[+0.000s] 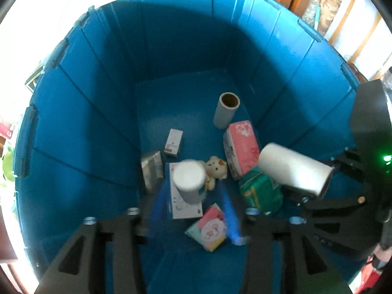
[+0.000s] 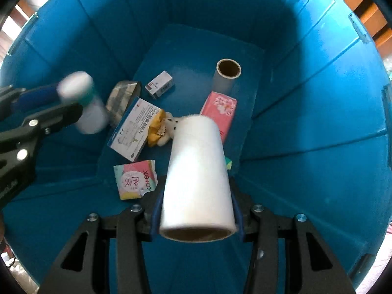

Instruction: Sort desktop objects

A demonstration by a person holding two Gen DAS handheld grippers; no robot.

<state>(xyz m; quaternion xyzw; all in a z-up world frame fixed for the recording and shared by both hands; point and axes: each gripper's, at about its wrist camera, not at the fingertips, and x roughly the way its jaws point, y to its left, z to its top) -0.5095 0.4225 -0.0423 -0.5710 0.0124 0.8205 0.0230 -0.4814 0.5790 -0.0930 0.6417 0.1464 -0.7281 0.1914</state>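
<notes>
Over the blue bin (image 2: pixel 306 98), the right tongs (image 2: pixel 196 210) clamp a white roll (image 2: pixel 198 171), while the left tongs (image 1: pixel 193 203) stand apart around a white canister (image 1: pixel 188 181).

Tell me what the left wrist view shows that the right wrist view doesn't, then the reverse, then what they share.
Left wrist only: the green pack shown whole, and the right gripper seen from the side.
Right wrist only: the left gripper seen from the side, and the print on the white box.
Both: the blue bin, the white roll clamped in the right gripper, the white bottle, the upright tube, the pink pack and the toy.
</notes>
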